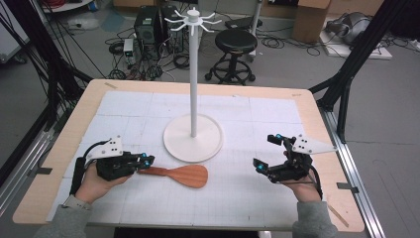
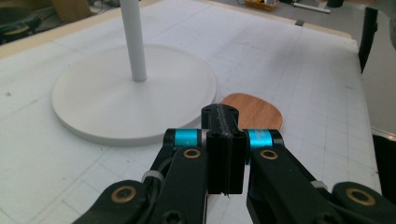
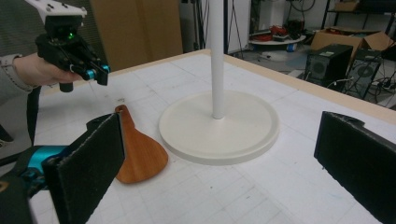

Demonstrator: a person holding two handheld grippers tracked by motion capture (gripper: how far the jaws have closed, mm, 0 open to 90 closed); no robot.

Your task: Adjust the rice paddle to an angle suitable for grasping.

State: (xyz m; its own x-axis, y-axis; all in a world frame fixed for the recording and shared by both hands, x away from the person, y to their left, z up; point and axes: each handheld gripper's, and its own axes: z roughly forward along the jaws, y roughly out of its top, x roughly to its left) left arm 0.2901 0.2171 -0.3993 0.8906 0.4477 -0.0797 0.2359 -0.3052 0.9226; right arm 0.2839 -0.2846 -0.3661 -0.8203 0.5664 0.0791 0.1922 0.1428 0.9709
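Presently the wooden spatula (image 1: 181, 175) lies flat on the white gridded mat (image 1: 277, 114), just in front of the round base (image 1: 193, 144) of the white hanging stand (image 1: 193, 74). Its blade is near the base rim but apart from it, and its handle (image 3: 122, 112) points toward my left side.

Tool state: my left gripper (image 1: 147, 159) has its jaws pressed fully together with nothing between them. In the right gripper view it hangs above the handle end, clear of the wood. My right gripper (image 1: 266, 150) has its jaws spread wide and empty, well apart from the spatula on the far side of the mat.

Handling assessment, by my judgement:
- It looks like one piece of stiff wood, light, and unlikely to flex or break under a firm pinch.
- The finish looks smooth, so a loose grip could let it swivel, with the broad blade pulling the far end down.
- It lies flush on the mat, which leaves little room to get a jaw underneath.

Recommended hold: across the narrow handle, edge to edge, close to where it widens into the blade. The left jaws must be opened before descending. I cannot tell whether the handle end has a hanging hole.
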